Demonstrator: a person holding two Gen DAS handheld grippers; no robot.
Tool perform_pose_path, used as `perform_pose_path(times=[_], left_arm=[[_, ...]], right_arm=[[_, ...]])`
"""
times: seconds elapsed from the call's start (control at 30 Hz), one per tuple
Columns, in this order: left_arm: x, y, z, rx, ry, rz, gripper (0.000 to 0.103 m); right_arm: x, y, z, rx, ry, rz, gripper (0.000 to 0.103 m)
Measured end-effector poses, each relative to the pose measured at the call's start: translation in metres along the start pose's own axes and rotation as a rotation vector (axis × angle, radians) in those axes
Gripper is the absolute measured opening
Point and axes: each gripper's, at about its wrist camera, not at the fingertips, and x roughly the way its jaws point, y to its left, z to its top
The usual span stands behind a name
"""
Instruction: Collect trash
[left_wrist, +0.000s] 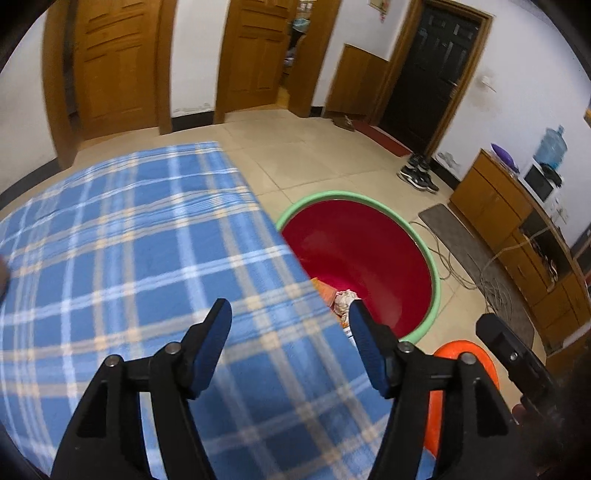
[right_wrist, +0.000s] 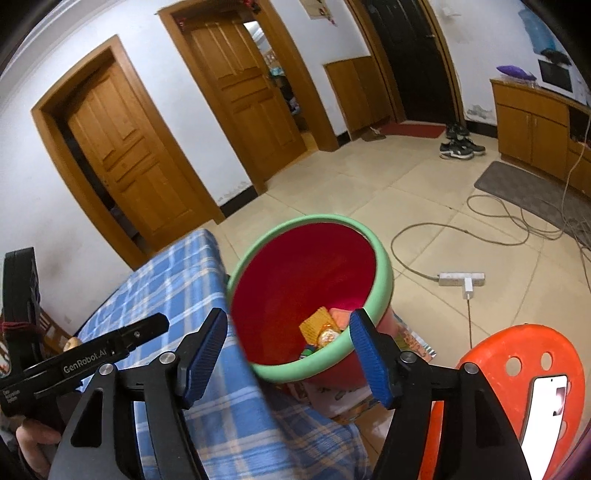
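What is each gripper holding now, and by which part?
Nothing. The left gripper and the right gripper both stand open with no thing between the pads. The trash lies in the bucket.

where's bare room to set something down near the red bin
The blue plaid cloth lies bare from its far edge to the red bin with the green rim. The beige tiled floor is bare between bin and wooden doors. Crowded: grey cables, white power strip, and the orange plastic stool holding a white phone.
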Motion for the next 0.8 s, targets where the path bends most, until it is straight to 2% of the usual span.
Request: perform_pose_path(times=[0.07,0.23,0.47,0.8], left_arm=[[-0.013,0.008,-0.008,-0.016,-0.011,0.017,0.071],[-0.045,0.024,-0.027,-0.040,-0.055,0.078,0.075],[-0.089,0.047,-0.061,-0.051,-0.130,0.206,0.081],[-0.131,0.076,-0.102,-0.116,-0.200,0.307,0.083]], right_arm=[[-0.009,0.010,-0.006,-0.028,-0.007,0.010,0.077],[-0.027,0.034,-0.018,-0.079,-0.021,0.026,0.077],[-0.046,0.061,-0.036,-0.143,-0.041,0.046,0.078],[-0.064,0.092,-0.071,-0.227,-0.055,0.042,0.078]])
